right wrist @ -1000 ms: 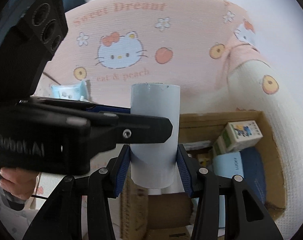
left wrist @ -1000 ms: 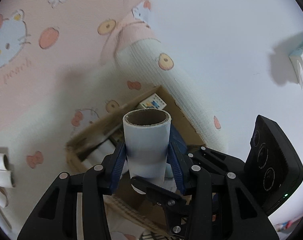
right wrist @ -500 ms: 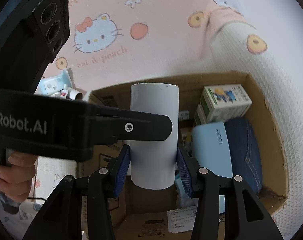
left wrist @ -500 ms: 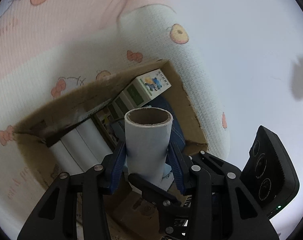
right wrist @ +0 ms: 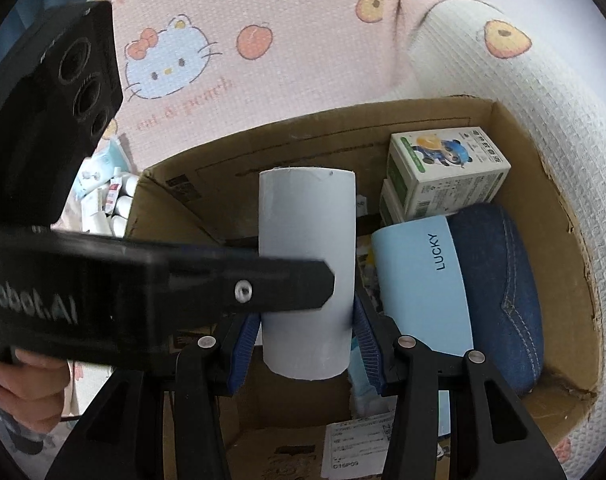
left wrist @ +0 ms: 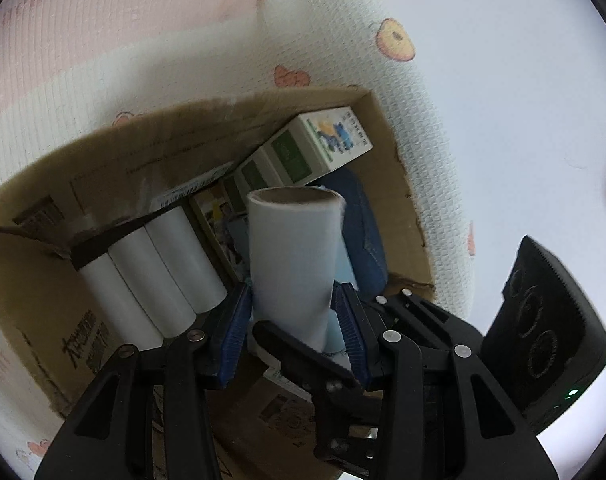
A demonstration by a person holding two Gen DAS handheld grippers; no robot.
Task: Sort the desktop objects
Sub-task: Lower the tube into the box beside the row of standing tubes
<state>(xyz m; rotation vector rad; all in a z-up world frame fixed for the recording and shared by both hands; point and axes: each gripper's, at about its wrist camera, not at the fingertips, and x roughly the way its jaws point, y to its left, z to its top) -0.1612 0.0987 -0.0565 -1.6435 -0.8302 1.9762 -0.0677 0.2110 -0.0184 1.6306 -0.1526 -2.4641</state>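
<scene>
Both claws grip one white paper roll on a cardboard core (left wrist: 293,264): the left claw (left wrist: 295,336) and the right claw (right wrist: 305,340) are each closed snugly on it, above the open brown cardboard box (right wrist: 559,216). Three white rolls (left wrist: 151,276) already lie inside at nine o'clock, with green-and-white cartons (right wrist: 443,172) at one o'clock. I judge placing and release remain.
</scene>
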